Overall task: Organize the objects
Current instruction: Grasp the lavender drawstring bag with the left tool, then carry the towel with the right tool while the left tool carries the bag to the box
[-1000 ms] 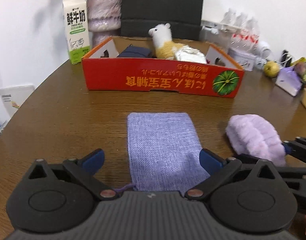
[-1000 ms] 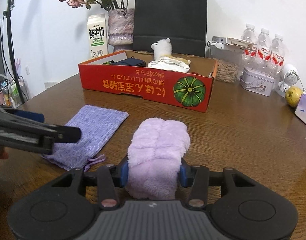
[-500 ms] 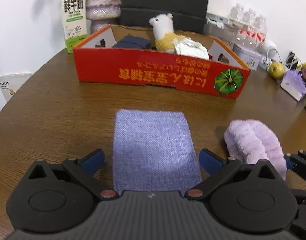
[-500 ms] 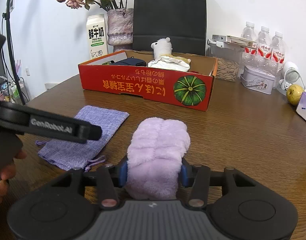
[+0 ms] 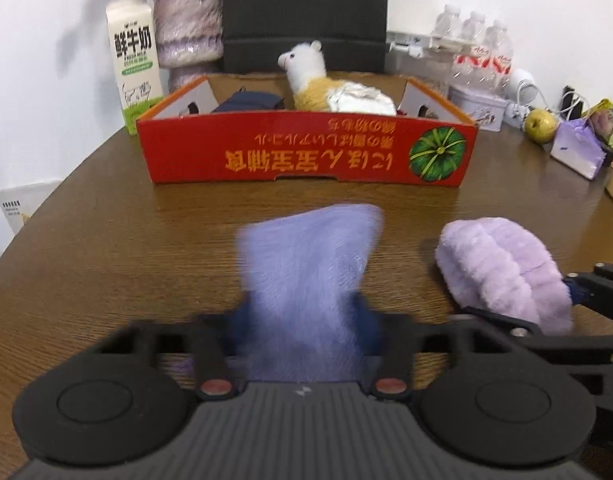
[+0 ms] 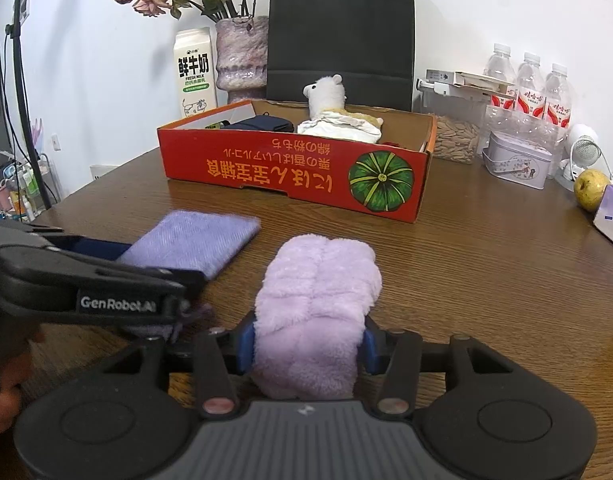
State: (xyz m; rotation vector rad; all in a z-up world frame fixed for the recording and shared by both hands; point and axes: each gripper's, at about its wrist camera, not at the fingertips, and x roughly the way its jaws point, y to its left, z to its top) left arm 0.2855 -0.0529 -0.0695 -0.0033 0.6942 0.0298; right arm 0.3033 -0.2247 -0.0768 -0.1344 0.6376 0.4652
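Note:
My left gripper [image 5: 302, 324] is shut on a purple cloth pouch [image 5: 306, 264], bunching it and lifting its near end off the wooden table; the pouch is blurred. It also shows in the right wrist view [image 6: 194, 240]. My right gripper [image 6: 306, 350] is shut on a fluffy lilac item [image 6: 318, 304], also seen at right in the left wrist view [image 5: 502, 272]. An open red cardboard box [image 5: 306, 152] stands behind, holding a toy alpaca [image 5: 306, 76], a dark blue item [image 5: 246, 102] and a white bundle [image 5: 362, 98].
Behind the box stand a milk carton [image 5: 136, 68], a vase [image 5: 188, 32] and a black paper bag [image 5: 306, 16]. At the right are water bottles [image 6: 534, 88], a tin [image 6: 518, 158], a yellow fruit [image 6: 590, 194] and a purple packet [image 5: 578, 148].
My left gripper has closed on the purple pouch, which was lying flat between open jaws, and has started lifting it. My right gripper still holds the lilac item.

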